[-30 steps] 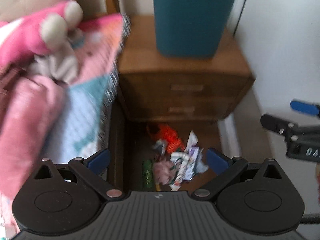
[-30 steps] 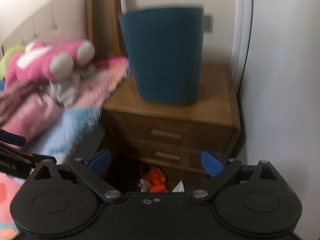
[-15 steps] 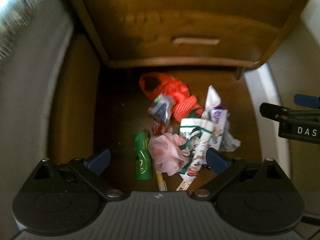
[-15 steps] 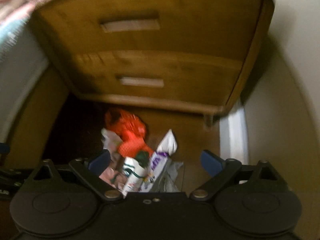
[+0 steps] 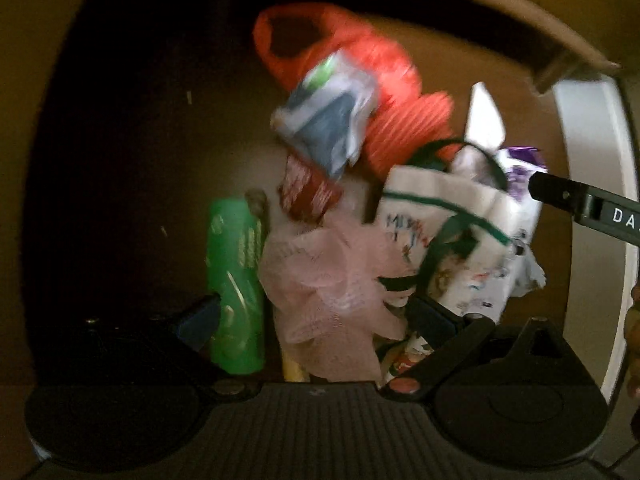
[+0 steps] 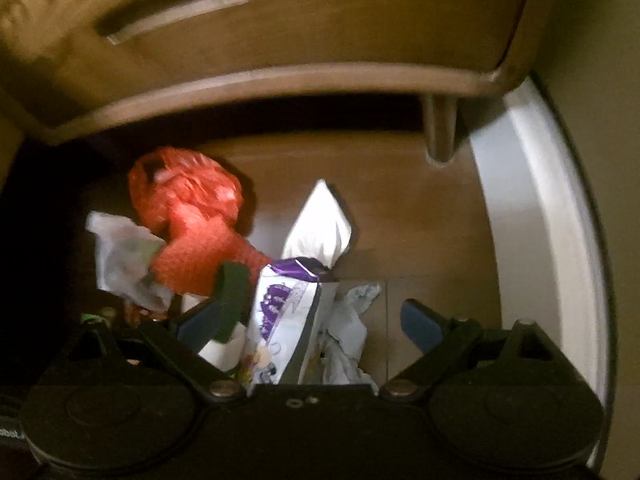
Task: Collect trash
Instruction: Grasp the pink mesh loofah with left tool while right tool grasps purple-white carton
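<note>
A pile of trash lies on the dark wooden floor in front of a nightstand. In the left wrist view I see a green bottle (image 5: 236,288), a pink mesh puff (image 5: 328,284), an orange net bag (image 5: 368,92), a grey-blue wrapper (image 5: 328,124) and a white printed carton (image 5: 444,236). My left gripper (image 5: 316,320) is open, low over the puff and bottle. In the right wrist view my right gripper (image 6: 312,320) is open around a purple and white packet (image 6: 280,312), with crumpled paper (image 6: 344,332) beside it and the orange net bag (image 6: 188,220) beyond.
The wooden nightstand (image 6: 280,28) with drawers overhangs the far side of the pile; its leg (image 6: 440,128) stands at the right. A white skirting board (image 6: 532,208) runs along the right. The right gripper's finger (image 5: 588,204) enters the left wrist view from the right.
Both grippers have dropped from the nightstand and teal bin level down to the floor, close over the trash pile. Both stay open.
</note>
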Demonstrator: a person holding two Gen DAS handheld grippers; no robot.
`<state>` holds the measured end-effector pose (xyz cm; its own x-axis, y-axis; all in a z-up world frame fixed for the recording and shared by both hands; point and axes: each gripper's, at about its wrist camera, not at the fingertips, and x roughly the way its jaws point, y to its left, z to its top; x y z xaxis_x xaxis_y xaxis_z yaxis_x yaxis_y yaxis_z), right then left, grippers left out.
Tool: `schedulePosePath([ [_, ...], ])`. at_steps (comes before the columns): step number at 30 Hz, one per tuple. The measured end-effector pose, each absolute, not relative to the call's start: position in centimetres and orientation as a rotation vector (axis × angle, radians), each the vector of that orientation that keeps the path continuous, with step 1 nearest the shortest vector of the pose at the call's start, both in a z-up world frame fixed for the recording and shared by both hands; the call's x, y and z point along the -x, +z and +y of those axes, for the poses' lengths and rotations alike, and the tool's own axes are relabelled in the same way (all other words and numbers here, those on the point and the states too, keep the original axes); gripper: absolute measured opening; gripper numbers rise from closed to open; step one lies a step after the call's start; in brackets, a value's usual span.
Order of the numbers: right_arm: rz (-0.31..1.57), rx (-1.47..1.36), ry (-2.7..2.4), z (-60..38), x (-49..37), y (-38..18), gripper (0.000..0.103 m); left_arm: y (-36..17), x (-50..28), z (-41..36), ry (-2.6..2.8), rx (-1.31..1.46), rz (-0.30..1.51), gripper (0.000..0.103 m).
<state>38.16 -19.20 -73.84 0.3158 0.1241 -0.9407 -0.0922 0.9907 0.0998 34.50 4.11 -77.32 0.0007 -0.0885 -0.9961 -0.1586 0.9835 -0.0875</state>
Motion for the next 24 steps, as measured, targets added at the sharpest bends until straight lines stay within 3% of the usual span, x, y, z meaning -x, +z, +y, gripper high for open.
schedulePosePath([
  [3,1.272,-0.043,0.123,-19.2,-39.4,-75.4,0.094,-79.2,-35.3,4.9,0.016,0.290,1.641,0.102],
  [18,1.368,-0.101,0.198,-20.5,-39.2,-77.1,0.093,-82.2,-36.7,3.6,-0.093,0.112,1.722,0.101],
  [24,1.356,-0.117,0.226,-19.5,-39.0,-78.3,0.092,-82.9,-37.0,3.1,-0.107,0.148,1.722,0.076],
])
